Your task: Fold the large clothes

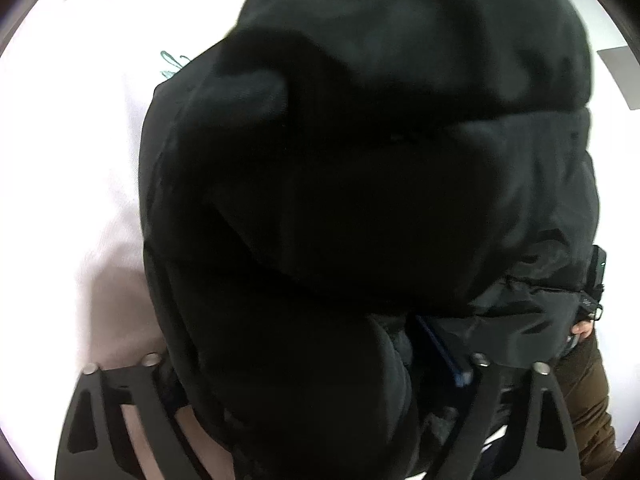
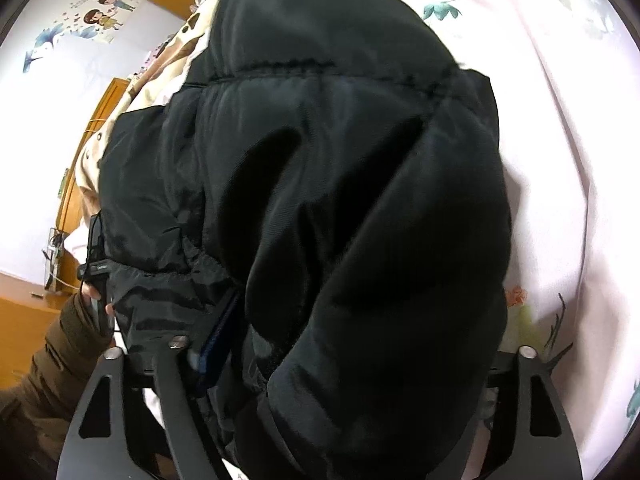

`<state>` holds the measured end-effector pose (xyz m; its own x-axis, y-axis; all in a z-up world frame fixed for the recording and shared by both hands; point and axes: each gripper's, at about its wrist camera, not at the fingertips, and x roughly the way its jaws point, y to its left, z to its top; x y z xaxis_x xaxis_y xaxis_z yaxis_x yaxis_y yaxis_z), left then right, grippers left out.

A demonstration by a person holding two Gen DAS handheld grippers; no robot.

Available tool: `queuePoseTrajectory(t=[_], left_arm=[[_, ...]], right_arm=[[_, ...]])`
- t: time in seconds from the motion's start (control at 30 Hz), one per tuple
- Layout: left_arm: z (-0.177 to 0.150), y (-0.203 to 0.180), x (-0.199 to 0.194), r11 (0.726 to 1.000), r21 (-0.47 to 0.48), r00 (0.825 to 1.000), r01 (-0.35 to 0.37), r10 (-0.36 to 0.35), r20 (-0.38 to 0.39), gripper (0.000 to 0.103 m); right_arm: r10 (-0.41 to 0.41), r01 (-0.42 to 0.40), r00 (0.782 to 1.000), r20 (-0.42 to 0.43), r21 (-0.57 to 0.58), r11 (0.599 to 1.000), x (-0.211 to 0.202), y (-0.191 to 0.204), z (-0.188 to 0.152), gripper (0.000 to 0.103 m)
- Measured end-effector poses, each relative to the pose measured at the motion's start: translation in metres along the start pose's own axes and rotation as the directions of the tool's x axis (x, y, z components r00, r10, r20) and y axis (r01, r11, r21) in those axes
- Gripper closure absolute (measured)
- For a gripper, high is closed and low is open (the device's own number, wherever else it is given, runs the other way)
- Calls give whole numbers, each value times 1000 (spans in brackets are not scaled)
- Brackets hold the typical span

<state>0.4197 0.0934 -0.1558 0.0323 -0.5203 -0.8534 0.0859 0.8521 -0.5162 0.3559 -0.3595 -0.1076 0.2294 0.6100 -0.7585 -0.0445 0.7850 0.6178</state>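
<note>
Black padded fabric of a bulky jacket (image 1: 360,184) fills both wrist views, bunched on a pale pink floral bedsheet (image 2: 568,184). The left gripper (image 1: 316,364) and the right gripper (image 2: 352,348) each have a thick fold of it between wide-set jaws, clenched on the padding.

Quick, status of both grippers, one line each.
Left gripper: closed on a thick fold of the black jacket, jaws wide.
Right gripper: closed on the black jacket too, jaws wide.
</note>
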Motion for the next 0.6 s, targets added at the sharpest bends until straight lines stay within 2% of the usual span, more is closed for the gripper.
queuePoseTrajectory(t=[0.03, 0.1, 0.17, 0.33, 0.37, 0.47, 0.6], left_arm=[[-1, -1, -4, 1000, -11, 1000, 17, -17, 6, 24], [-3, -2, -10, 999, -12, 999, 48, -47, 18, 42], [-4, -6, -15, 998, -15, 998, 61, -61, 30, 48], [-5, -6, -23, 996, -42, 996, 73, -71, 48, 50], [-6, -6, -8, 996, -45, 996, 71, -68, 49, 51], [-8, -11, -1, 997, -36, 996, 61, -59, 63, 56], [-10, -18, -12, 997, -48, 995, 67, -63, 82, 61]], right_arm=[[0, 0, 1000, 9, -10, 1000, -2, 3, -1, 37], [-14, 14, 1000, 24, -31, 999, -5, 10, -3, 42], [-27, 29, 999, 39, -47, 998, -6, 17, -4, 46], [-28, 30, 998, 64, -34, 999, -2, 23, -4, 49], [-30, 32, 997, 70, -34, 999, -2, 22, -5, 50], [-47, 50, 995, 88, -37, 998, 1, 35, -8, 55], [-54, 58, 992, 110, -34, 998, -1, 47, -13, 60]])
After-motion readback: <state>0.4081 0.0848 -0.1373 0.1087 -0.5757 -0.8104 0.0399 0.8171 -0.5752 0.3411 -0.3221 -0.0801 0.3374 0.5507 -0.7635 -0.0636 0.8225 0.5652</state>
